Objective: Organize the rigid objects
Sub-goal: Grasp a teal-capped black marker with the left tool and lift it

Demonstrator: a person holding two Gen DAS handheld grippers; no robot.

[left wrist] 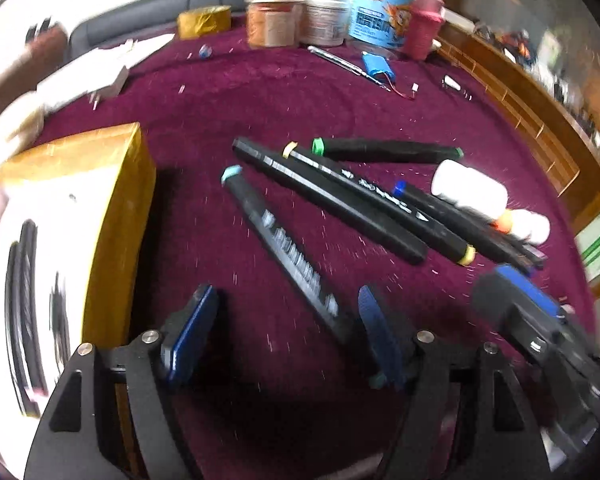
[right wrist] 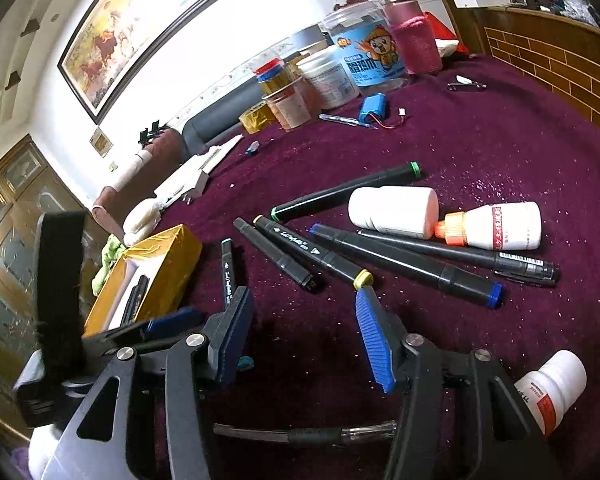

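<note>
The left gripper (left wrist: 284, 332) hangs with fingers apart around the teal-capped marker (left wrist: 280, 248), low in the frame, not yet clamped. The pick-up step: next it must close, then carry to the gold box (left wrist: 112, 200) at left. The right gripper (right wrist: 304, 336) stands empty, fingers apart.

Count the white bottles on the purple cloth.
3. A plain bottle lies mid purple cloth; an orange-capped bottle lies just right of it; a red-labelled bottle lies at the near right edge. More may be hidden from view.
</note>
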